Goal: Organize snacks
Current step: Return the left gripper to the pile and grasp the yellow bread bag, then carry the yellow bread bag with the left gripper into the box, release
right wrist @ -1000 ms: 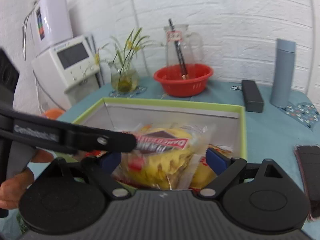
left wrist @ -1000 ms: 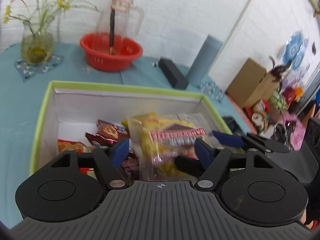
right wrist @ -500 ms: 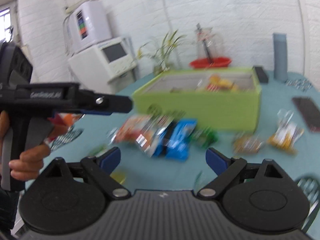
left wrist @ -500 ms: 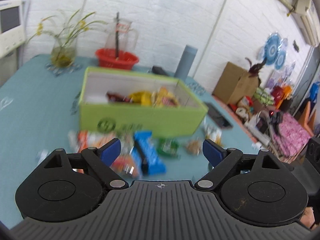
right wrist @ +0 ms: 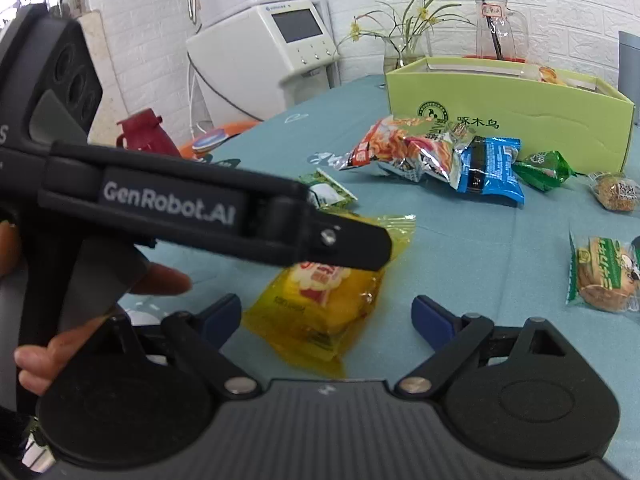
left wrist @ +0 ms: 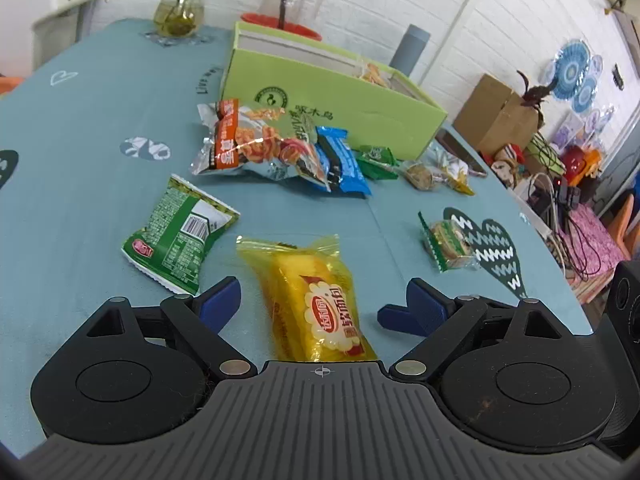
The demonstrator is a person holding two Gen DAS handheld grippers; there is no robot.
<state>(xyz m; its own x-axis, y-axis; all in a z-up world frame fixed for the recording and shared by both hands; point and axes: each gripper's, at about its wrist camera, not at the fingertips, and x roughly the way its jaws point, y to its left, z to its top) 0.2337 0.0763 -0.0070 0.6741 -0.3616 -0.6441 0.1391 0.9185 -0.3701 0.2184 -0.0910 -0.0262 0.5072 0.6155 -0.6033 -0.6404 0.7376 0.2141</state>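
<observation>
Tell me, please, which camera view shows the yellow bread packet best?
The left wrist view: the yellow bread packet lies unobstructed between the open left tool's fingers, its label readable. In the right wrist view the same packet is partly hidden behind the left tool's body crossing in front.

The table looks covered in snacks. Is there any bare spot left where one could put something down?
Yes. The tablecloth lies bare to the left of the green packet and the orange packet. A bare strip also runs between the yellow packet and the blue packet. It is crowded along the front of the green box, where packets overlap.
</observation>
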